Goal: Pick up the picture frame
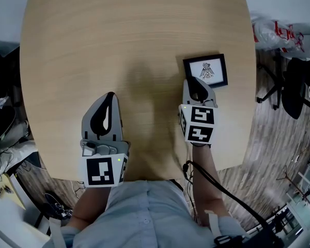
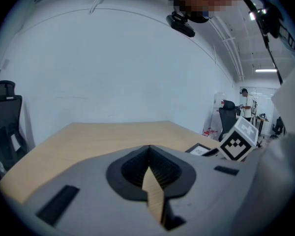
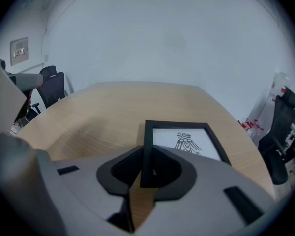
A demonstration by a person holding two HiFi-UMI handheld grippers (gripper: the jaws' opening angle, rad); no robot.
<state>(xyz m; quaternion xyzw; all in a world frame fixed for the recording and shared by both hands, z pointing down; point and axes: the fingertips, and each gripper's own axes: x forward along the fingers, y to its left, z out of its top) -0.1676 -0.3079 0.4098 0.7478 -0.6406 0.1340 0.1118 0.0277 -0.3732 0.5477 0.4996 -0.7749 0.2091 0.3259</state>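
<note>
Grey two-jaw right gripper (image 3: pixel 146 167) sits on the near left corner of the small black rectangular picture frame (image 3: pixel 184 140), a white print with a bird-like figure behind its glazing. Jaws are narrowed on the left rail, and the pads look pressed to both sides of it. The picture frame sits at the right side of the round light-wood desk (image 1: pixel 119 45), near the edge. Grey left gripper (image 1: pixel 109 98) hovers over bare desk well apart from it, jaws together on nothing.

Handling guess: light, stiff, thin moulding. The front pane is likely slick and breakable, so the hold belongs on the rail, not the pane. A corner hold is off-centre, so the frame may swing or slip when raised. It needs a firm, steady squeeze.
</note>
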